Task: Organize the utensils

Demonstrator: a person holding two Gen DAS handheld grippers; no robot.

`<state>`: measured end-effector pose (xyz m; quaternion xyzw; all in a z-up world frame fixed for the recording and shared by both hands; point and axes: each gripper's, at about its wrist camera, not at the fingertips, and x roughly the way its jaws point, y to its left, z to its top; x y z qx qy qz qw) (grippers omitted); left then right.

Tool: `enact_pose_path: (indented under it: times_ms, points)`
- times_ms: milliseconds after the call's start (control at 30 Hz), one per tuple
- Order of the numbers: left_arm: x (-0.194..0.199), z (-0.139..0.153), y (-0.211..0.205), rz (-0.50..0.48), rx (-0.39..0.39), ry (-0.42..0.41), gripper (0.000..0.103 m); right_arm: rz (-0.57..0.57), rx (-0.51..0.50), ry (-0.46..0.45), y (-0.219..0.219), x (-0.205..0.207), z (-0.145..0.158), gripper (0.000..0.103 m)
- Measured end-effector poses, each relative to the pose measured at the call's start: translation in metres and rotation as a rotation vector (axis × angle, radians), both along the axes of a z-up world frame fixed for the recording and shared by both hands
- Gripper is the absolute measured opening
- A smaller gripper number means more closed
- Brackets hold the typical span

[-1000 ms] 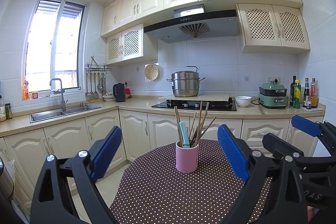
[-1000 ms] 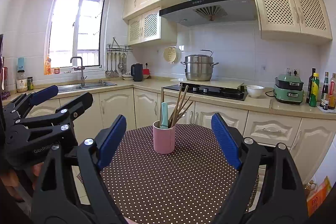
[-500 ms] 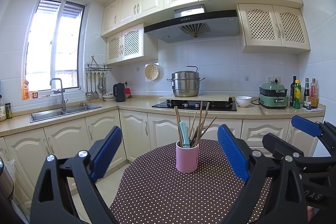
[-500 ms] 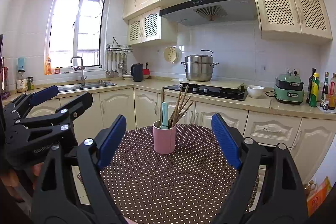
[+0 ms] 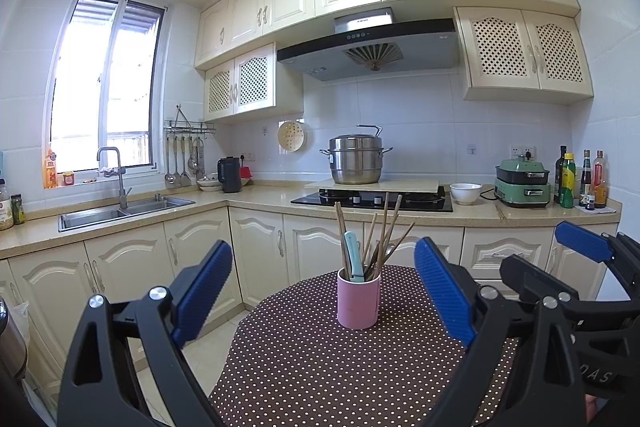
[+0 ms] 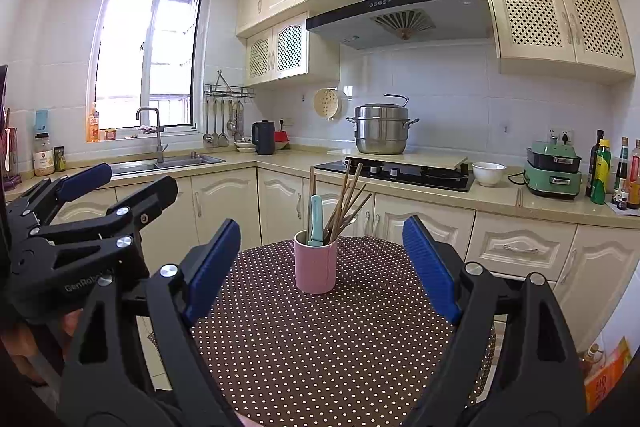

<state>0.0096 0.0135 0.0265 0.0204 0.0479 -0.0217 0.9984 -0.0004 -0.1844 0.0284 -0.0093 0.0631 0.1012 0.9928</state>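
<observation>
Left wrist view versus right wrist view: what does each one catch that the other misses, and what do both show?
Only the left wrist view shows the right gripper from outside, at its right edge. Only the right wrist view shows the left gripper from outside, and an orange packet on the floor. Both show the pink utensil cup holding chopsticks and a light-blue handle, standing on the polka-dot table, untouched, both pairs of jaws open.
</observation>
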Motion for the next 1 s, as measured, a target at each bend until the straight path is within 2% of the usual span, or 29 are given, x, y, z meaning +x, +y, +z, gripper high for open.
enact_pose_path:
  times_ms: [733, 867, 1000]
  points:
    - [0.007, 0.002, -0.001, 0.012, 0.003, 0.012, 0.091, 0.009, 0.015, 0.014, 0.002, 0.009, -0.003, 0.085]
    - [0.023, -0.006, -0.005, 0.026, 0.023, 0.033, 0.091, 0.014, 0.042, 0.053, -0.002, 0.027, -0.015, 0.085]
    - [0.049, -0.019, -0.012, 0.027, 0.031, 0.089, 0.091, 0.026, 0.067, 0.110, -0.007, 0.046, -0.026, 0.085]
